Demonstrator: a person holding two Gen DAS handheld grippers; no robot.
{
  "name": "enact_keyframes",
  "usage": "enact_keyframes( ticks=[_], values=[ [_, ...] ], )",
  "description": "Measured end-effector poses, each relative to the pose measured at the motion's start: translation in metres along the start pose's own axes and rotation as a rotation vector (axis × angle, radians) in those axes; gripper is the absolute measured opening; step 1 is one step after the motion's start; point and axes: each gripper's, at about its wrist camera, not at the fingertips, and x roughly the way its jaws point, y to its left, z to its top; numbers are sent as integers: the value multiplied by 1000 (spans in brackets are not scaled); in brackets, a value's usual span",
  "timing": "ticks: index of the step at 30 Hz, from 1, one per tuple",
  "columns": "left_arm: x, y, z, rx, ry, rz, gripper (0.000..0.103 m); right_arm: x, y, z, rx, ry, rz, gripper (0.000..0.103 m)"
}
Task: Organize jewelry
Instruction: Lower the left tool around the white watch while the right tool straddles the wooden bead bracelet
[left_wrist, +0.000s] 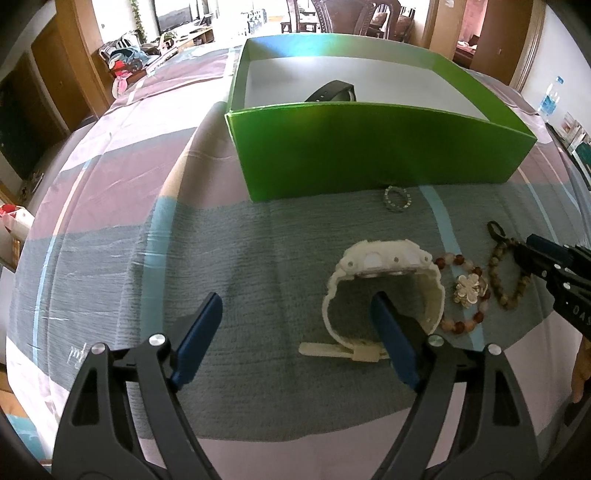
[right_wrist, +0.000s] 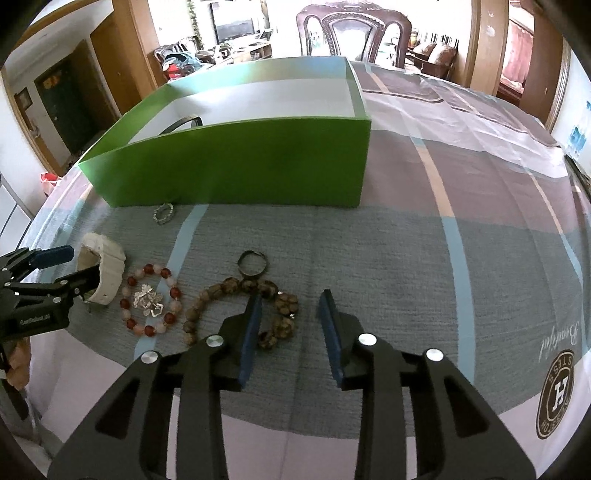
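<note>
A white watch (left_wrist: 384, 258) lies buckled on the grey cloth. My left gripper (left_wrist: 297, 299) stands open wide, its right finger inside the watch's loop and its left finger far out on bare cloth. A red-and-pink bead bracelet (right_wrist: 149, 301) with a silver flower charm lies beside the watch (right_wrist: 107, 266). My right gripper (right_wrist: 290, 297) is open over the brown bead bracelet (right_wrist: 225, 288); a few of its beads lie between the pads, untouched. A small silver bracelet (left_wrist: 397, 199) lies by the green box (left_wrist: 369, 155), which holds a black watch (left_wrist: 334, 90).
The box (right_wrist: 240, 162) stands across the far side of the cloth. A dark ring (right_wrist: 253, 264) hangs on the brown bracelet. A carved wooden chair (right_wrist: 354, 33) stands behind the table. A person's hand (right_wrist: 18, 363) shows behind the left gripper (right_wrist: 83, 262).
</note>
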Motion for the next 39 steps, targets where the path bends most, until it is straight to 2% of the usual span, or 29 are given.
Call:
enact_keyframes(
  ticks=[9, 14, 23, 27, 32, 37, 39],
  values=[
    [3, 1, 1, -7, -3, 5, 82, 0, 5, -2, -31, -14, -19, 43],
    [3, 1, 0, -5, -10, 8, 82, 0, 8, -3, -51, -23, -59, 43],
    [-2, 1, -2, -16, -21, -3, 64, -1, 6, -3, -37, -25, -67, 39],
    [-3, 4, -2, -32, -20, 8, 62, -2, 6, -3, -38, -25, -68, 39],
    [-6, 4, -4, -37, -21, 22, 63, -2, 6, -3, -37, -25, -66, 39],
    [-27, 0, -3, -27, -81, -4, 75, -1, 6, -3, -38, -24, -60, 44],
    [-33, -5, -2, -7, -104, -39, 85, -1, 6, -3, -37, -24, -61, 44]
  ],
)
